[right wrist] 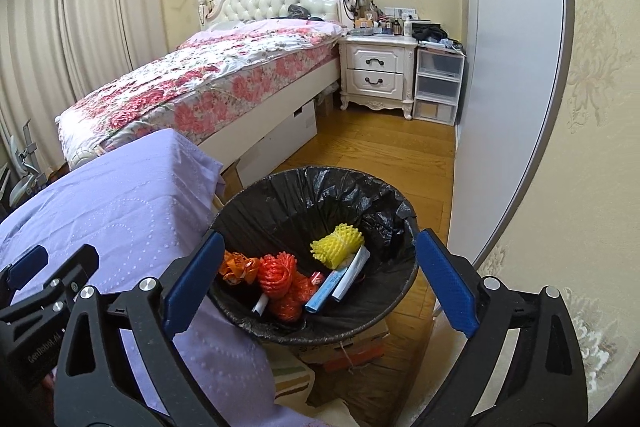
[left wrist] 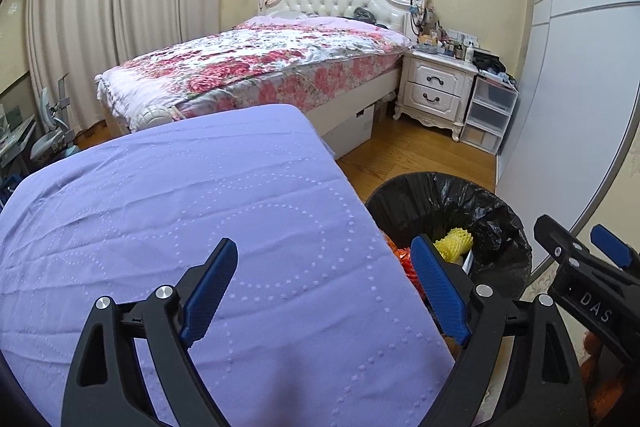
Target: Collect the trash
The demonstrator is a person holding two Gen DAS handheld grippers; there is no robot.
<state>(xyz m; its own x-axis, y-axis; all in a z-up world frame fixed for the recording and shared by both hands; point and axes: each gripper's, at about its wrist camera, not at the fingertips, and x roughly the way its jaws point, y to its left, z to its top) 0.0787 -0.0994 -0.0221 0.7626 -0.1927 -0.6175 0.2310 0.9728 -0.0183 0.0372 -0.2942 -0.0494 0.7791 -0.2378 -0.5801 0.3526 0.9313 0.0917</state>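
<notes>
Because the bin sits just right of the lilac-covered worktop, trash lies inside its black liner, while the left tool and right tool hover spread wide, pinching nothing.

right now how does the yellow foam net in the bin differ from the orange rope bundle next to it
The yellow foam net is pale yellow with a bumpy mesh surface; the orange rope bundle is bright orange, wound from thin cord. The net lies toward the far side of the bin, the rope nearer the camera and to the left. Both rest inside the black-lined trash bin, untouched by either gripper.
</notes>
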